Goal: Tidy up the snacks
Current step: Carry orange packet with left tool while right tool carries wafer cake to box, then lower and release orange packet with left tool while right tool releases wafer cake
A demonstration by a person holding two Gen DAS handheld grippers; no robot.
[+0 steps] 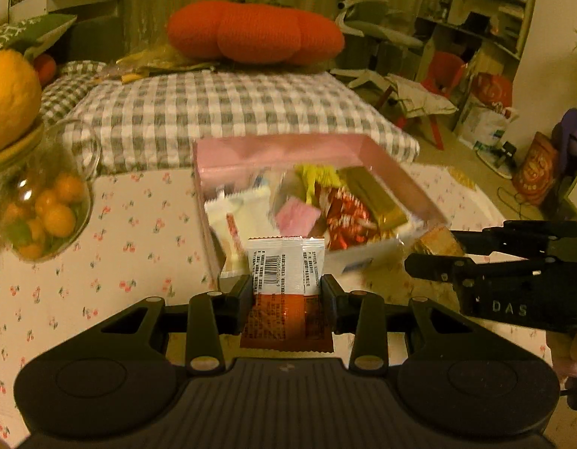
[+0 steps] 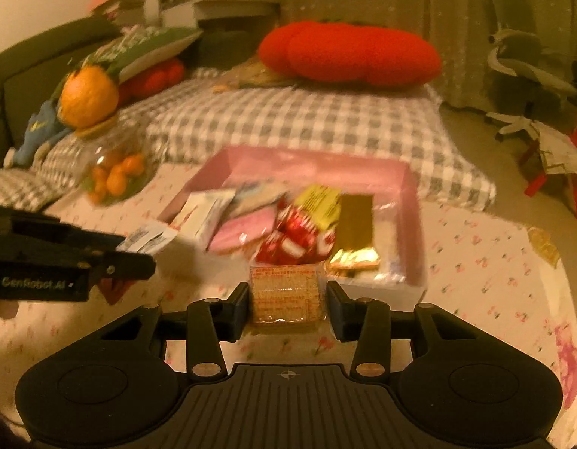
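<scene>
The left gripper (image 1: pixel 286 292) is closed on a flat sachet (image 1: pixel 284 280), white at the top with a barcode and orange-red below. Its two fingers press the side edges, and the packet stands upright between them, just in front of the pink box (image 1: pixel 281 149). The right gripper (image 2: pixel 286 299) is closed on a cracker pack (image 2: pixel 286 295) in clear film with red print, also at the near edge of the box; in the left view the same pack shows at the tip of that gripper.

Both packets look very light. The sachet is thin, soft film, probably slippery, and it can bend or slide out if it is held only by the edge, so a hold across the middle of its width seems safer. The cracker pack is a stiffer block, but I judge its content brittle, so a gentle squeeze on the flat sides is better than a hard one.

The box is shallow, with straight cardboard walls. Inside lie a glossy gold bar (image 2: pixel 357 224), crinkled red wrappers (image 2: pixel 299 235), a yellow packet (image 2: pixel 320 202), a pink packet (image 2: pixel 243 228) and white packets (image 2: pixel 210 213). The box stands on a tablecloth (image 1: pixel 139 232) with small cherry print. To the left is a round glass jar (image 1: pixel 45 205) of small oranges.
</scene>
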